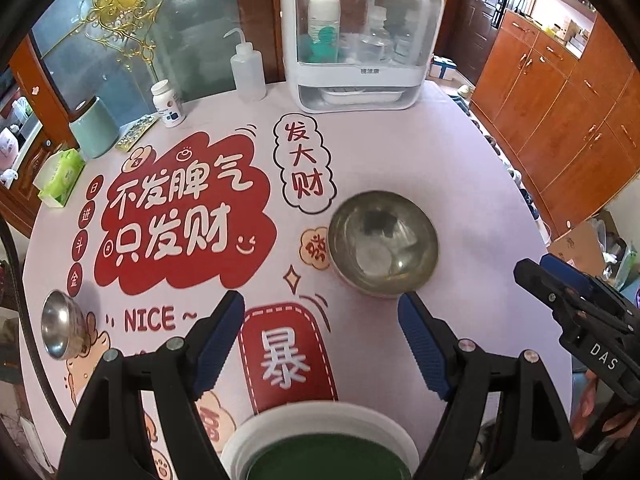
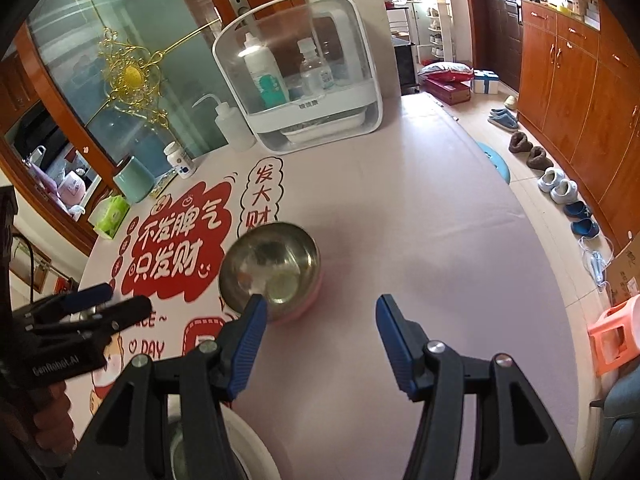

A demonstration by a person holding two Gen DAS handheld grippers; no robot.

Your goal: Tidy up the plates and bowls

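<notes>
A steel bowl (image 1: 382,242) (image 2: 270,270) stands upright on the printed pink tablecloth, just beyond both grippers. My left gripper (image 1: 320,340) is open with only cloth between its blue pads (image 1: 220,344). Below it sits a white dish with a green inside (image 1: 324,444). A smaller steel bowl (image 1: 62,324) lies tilted near the table's left edge. My right gripper (image 2: 322,344) is open and holds nothing; its left pad (image 2: 250,348) is close to the steel bowl's near rim. A white dish (image 2: 248,452) shows under its left finger. Each gripper appears in the other's view (image 1: 536,270) (image 2: 128,298).
At the back of the table stand a white lidded rack (image 1: 358,36) holding bottles, a squeeze bottle (image 1: 248,68), a pill bottle (image 1: 168,104), a green cup (image 1: 94,128) and a tissue pack (image 1: 60,176). Right of the table's edge (image 2: 532,216) are shoes (image 2: 560,188), wooden cabinets (image 2: 580,80) and an orange stool (image 2: 612,332).
</notes>
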